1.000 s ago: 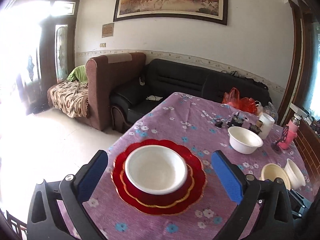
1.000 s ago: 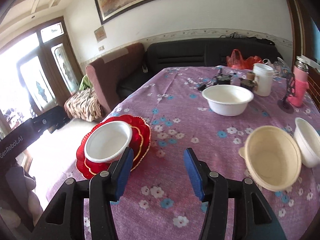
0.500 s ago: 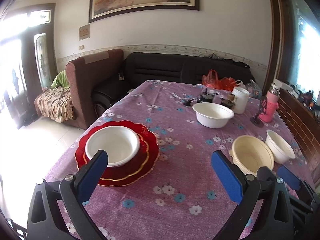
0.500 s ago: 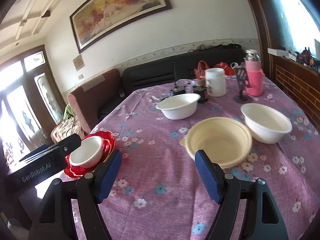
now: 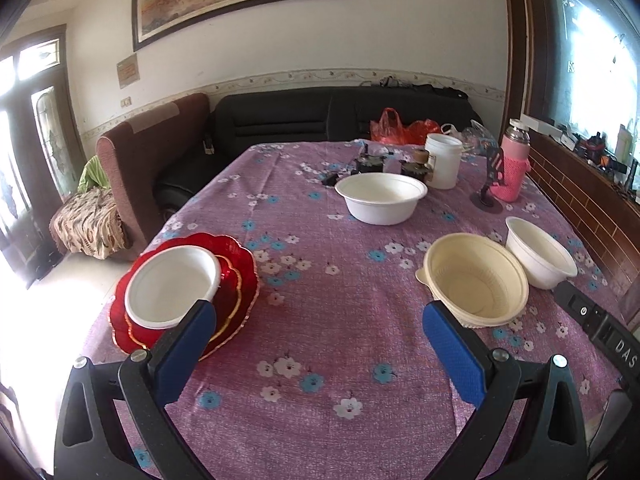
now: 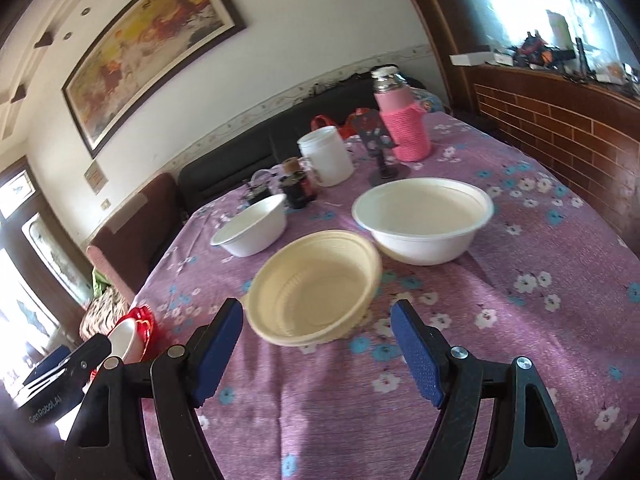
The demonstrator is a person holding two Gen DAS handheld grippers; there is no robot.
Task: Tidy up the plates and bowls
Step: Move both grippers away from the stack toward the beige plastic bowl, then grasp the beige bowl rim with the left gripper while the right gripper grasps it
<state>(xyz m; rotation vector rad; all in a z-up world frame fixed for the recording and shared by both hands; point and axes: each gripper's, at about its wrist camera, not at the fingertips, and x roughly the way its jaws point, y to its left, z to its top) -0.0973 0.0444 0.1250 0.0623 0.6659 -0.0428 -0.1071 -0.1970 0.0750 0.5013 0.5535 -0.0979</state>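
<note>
A stack of red plates [image 5: 236,280] lies at the table's left edge with a white bowl [image 5: 172,286] in it. A cream bowl [image 5: 476,280] sits at the right, a white bowl [image 5: 540,252] beside it, and another white bowl [image 5: 380,196] farther back. My left gripper [image 5: 318,334] is open and empty above the near table. My right gripper [image 6: 316,334] is open and empty, its jaws just short of the cream bowl [image 6: 316,284], with the white bowls [image 6: 424,220] [image 6: 252,228] beyond. The red plates [image 6: 142,322] show at the far left.
At the table's far end stand a white jar [image 5: 442,160], a pink-sleeved flask [image 5: 514,164], a black stand [image 5: 490,184], small dark jars [image 5: 370,162] and a red bag [image 5: 394,126]. Sofas [image 5: 280,120] lie beyond. A brick ledge [image 6: 560,120] runs along the right.
Both grippers have swung to the right, from the red plates toward the cream bowl. The right gripper has come closer to the cream bowl. Both stay open.
</note>
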